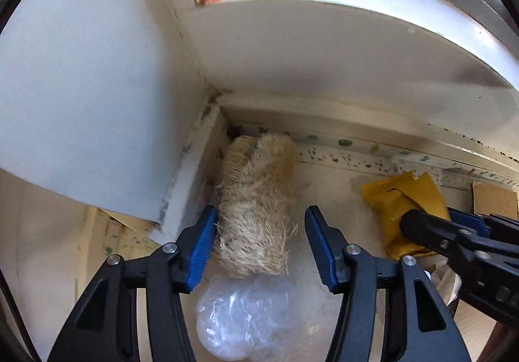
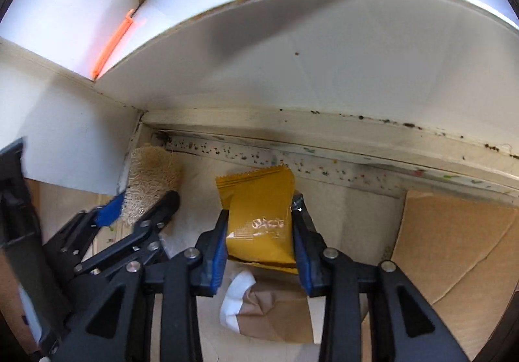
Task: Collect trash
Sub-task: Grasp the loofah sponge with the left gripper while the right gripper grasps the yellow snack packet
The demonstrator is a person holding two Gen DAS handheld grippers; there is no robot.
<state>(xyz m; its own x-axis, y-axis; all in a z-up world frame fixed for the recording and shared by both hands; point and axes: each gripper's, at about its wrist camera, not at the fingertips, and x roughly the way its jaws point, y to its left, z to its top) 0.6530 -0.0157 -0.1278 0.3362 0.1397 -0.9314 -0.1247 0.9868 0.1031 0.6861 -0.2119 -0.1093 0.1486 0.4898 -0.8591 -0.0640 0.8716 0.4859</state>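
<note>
Right gripper [image 2: 259, 232] pinches wrapper [image 2: 259, 203]; left gripper [image 1: 261, 245] open astride loofah [image 1: 256, 199], 12 o'clock corner; thin foil may slip free.

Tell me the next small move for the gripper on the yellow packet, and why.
Probably lift it straight up. The right gripper has both pads against the sides of the yellow packet, so the grip looks made. The packet lies on the floor near the wall, with crumpled brown paper just below it, so a short rise should clear both.
</note>
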